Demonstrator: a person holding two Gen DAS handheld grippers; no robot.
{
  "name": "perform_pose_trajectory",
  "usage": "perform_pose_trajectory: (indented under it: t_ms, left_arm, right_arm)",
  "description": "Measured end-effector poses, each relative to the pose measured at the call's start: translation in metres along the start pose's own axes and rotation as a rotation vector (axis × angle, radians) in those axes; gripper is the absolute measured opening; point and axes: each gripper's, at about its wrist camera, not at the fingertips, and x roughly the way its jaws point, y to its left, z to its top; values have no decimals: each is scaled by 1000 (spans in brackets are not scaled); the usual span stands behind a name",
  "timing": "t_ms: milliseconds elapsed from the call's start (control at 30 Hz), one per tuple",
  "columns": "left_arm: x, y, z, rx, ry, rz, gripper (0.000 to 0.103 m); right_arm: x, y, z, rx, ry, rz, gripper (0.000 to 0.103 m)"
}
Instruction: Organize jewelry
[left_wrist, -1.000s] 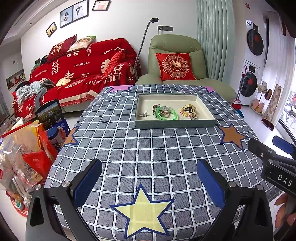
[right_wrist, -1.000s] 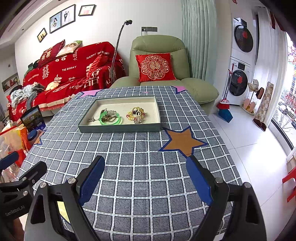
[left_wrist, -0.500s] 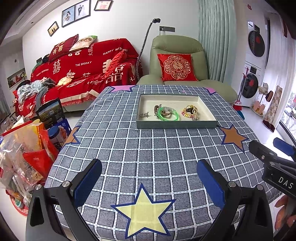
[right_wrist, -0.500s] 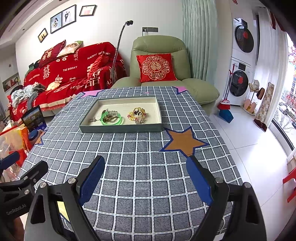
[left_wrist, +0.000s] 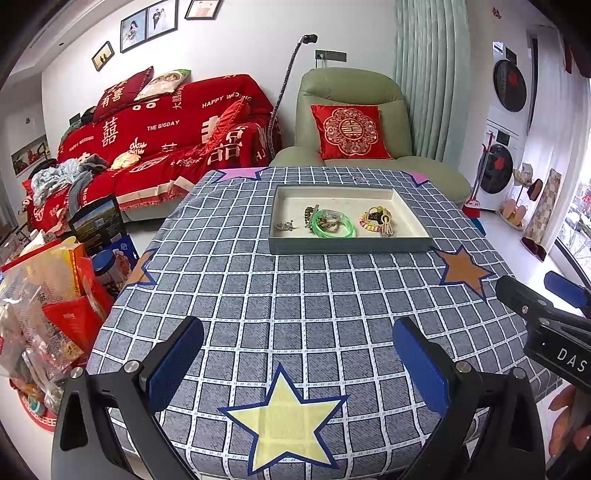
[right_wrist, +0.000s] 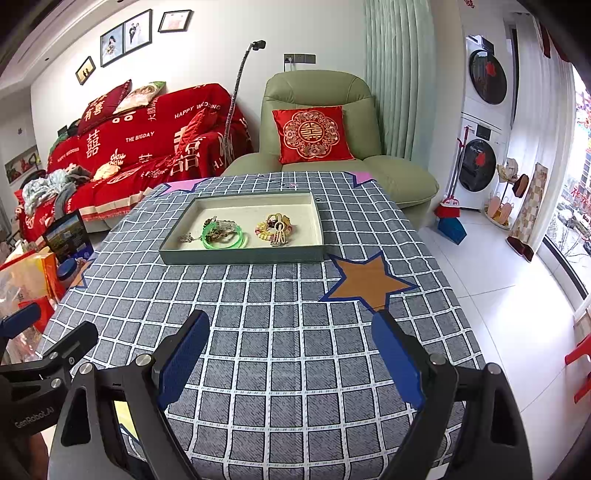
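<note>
While both grippers (left (left_wrist: 297, 363), right (right_wrist: 290, 356)) gape, the tray (left_wrist: 347, 245) sits beyond bare checked cloth (left_wrist: 295, 295).

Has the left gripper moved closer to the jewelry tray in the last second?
Yes, slightly. The left gripper has eased forward: in its view the tray and yellow star sit marginally lower and larger than before.

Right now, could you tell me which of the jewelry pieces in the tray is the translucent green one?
The green bangle, lying mid-tray between the small silver piece and the yellow-pink beaded cluster.

Two near-edge views along the tablecloth (left_wrist: 295, 295), side by side, tray (right_wrist: 243, 254) shared, probably level.
</note>
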Motion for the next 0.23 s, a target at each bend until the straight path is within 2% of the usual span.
perform_pose_trajectory:
  t_ms: [233]
  left_arm:
    - [0, -4, 1, 12, 0, -9, 103]
  right_arm:
    - [1, -2, 1, -3, 0, 1, 91]
